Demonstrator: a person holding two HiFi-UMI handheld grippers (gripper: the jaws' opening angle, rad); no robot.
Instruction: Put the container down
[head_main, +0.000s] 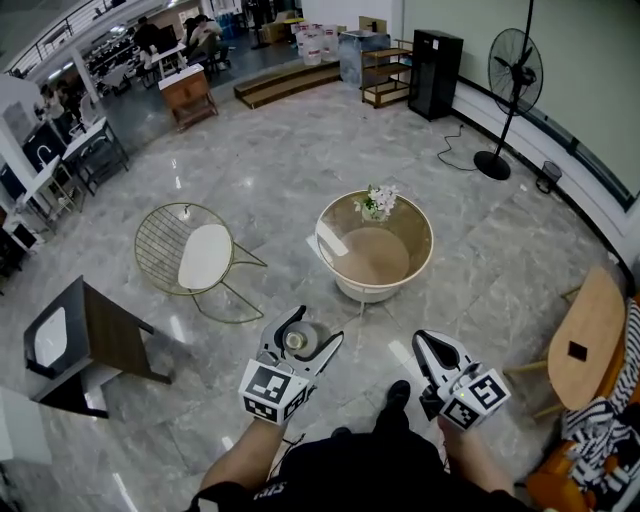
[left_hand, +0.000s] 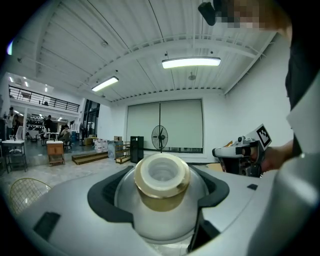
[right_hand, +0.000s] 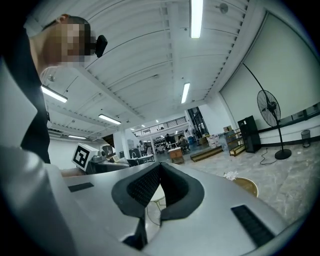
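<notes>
Left gripper (left_hand: 160, 196) pinches a round white container with a gold collar (left_hand: 162, 176) above the grey marble floor (head_main: 270, 190), right gripper's (right_hand: 159, 174) jaws pressed together on nothing

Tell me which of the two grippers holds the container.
The left gripper: its jaws are closed on the white container with the gold band. The right gripper has its jaws together with nothing between them.

Right gripper (right_hand: 160, 167): jaws closed, black ribbed pads (right_hand: 142, 187) meeting at the tips, nothing gripped. Beyond, to the right: round table (right_hand: 248, 187) on marble floor (right_hand: 295, 175), white flowers (right_hand: 230, 175) at its left rim. Further back: standing fan (right_hand: 271, 108) against the wall, black cabinet (right_hand: 248, 134) to its left.
</notes>
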